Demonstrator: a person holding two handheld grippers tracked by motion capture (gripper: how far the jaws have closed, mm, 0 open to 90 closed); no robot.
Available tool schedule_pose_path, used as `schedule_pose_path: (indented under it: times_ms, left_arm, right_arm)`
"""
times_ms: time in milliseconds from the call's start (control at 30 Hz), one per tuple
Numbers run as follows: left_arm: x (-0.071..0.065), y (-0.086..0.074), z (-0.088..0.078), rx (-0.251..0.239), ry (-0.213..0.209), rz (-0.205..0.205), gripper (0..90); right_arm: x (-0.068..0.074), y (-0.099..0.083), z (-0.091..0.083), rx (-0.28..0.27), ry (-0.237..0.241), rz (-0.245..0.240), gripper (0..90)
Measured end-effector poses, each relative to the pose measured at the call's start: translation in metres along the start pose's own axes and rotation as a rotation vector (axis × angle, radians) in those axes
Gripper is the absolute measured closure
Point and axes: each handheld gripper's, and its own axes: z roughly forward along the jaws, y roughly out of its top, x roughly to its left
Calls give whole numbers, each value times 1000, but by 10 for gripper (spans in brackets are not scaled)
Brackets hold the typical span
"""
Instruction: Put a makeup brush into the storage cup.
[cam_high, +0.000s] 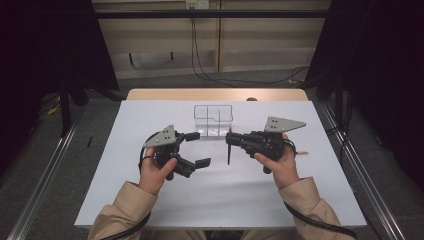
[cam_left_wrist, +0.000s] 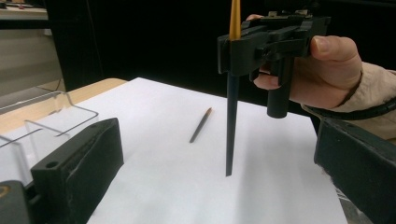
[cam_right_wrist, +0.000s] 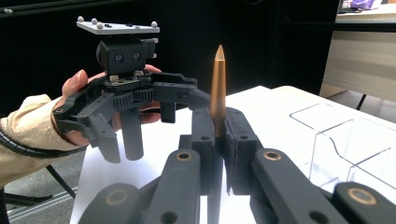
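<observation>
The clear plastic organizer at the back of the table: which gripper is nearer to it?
Left. The left gripper has one jaw close beside the clear organizer. The right gripper, shut on an upright pencil, is slightly farther from it, on its other side.

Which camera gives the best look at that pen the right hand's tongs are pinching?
The left gripper view: the pen shows nearly whole, upright, gold top, dark tip. The right gripper view shows its gold end close up; the high view shows a thin dark stick.

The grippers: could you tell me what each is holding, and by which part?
Right gripper clamps an upright pen near its gold upper end; left gripper is open, holding nothing.
</observation>
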Motion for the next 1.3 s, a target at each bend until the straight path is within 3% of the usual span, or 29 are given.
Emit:
schedule_pose_path:
  times_ms: [500,1300]
  left_arm:
    - [5,-8,-31,38,52,0,8]
    - [11,-16,-79,39,146,1,8]
  right_arm:
    - [-1,-2,0,3,-4,-9,840]
    - [-1,-1,-1,-7,-9,-18,840]
